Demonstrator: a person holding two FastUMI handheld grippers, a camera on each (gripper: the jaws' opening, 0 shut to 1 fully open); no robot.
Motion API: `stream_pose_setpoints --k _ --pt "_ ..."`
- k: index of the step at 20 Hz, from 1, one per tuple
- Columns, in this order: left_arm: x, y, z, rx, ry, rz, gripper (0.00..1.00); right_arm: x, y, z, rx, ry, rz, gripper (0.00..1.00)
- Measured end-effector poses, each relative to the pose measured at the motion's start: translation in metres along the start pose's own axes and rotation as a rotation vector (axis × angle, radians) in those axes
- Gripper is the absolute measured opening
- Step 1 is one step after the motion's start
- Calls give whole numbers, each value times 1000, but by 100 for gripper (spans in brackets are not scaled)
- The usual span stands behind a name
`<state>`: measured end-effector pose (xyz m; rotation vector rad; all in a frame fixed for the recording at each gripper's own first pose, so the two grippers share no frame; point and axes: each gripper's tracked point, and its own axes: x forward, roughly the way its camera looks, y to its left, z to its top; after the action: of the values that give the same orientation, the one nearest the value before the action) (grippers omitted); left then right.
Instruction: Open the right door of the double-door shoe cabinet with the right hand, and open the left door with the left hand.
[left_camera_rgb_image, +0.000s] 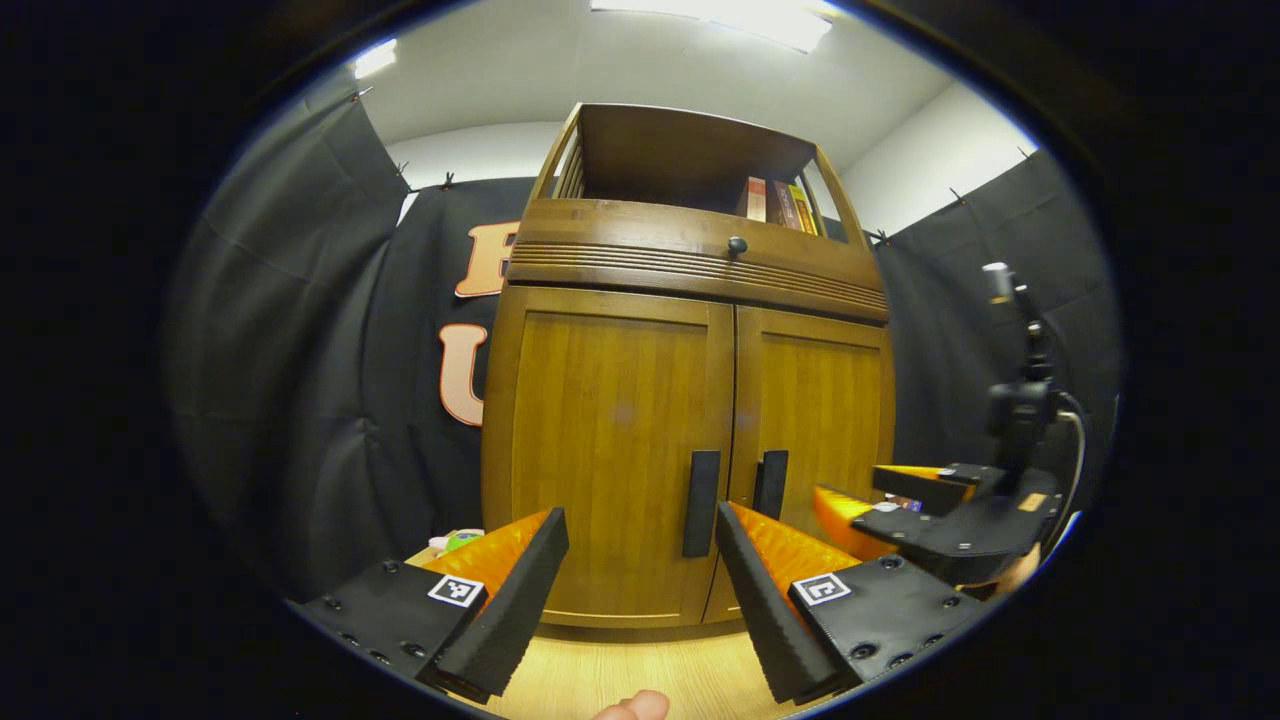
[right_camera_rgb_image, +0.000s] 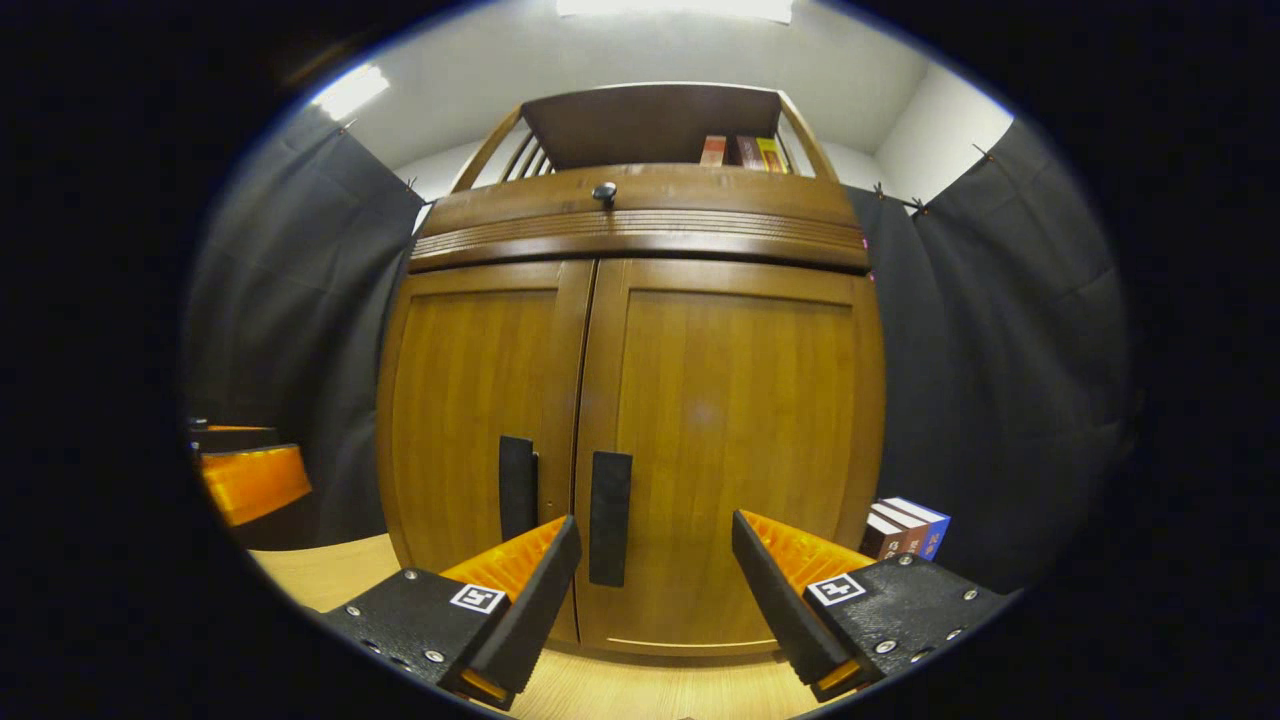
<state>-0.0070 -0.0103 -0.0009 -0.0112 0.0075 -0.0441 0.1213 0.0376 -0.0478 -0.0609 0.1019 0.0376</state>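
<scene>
Shoe cabinet (right_camera_rgb_image: 640, 400) doors closed, left tool (left_camera_rgb_image: 640, 560) and right tool (right_camera_rgb_image: 655, 570) spread, facing handles.

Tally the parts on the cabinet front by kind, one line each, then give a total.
Doors: 2, the left door and the right door, both closed
Bar handles: 2, left handle and right handle
Round knob: 1, on the drawer band
Total: 5

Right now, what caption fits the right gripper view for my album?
Open right gripper faces the shut right door, its handle just ahead.
</scene>
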Motion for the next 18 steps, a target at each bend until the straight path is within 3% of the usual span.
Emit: stream_pose_setpoints --k 4,12,13,15,16,18 --pt "-1 6 2 11 -9 5 96 42 3 -18 51 30 -22 93" --pt "4 8 0 6 0 -6 95 80 5 -5 68 -1 -38 93" --pt "3 9 -1 2 -3 -5 95 82 6 -6 65 4 -40 100" --pt "3 9 -1 -4 -5 -11 95 87 4 -13 69 27 -42 100" --pt "4 9 -1 -3 -4 -13 95 89 3 -16 73 37 -41 89" --pt "6 8 -2 -3 1 -18 95 93 4 -19 80 46 -33 81"
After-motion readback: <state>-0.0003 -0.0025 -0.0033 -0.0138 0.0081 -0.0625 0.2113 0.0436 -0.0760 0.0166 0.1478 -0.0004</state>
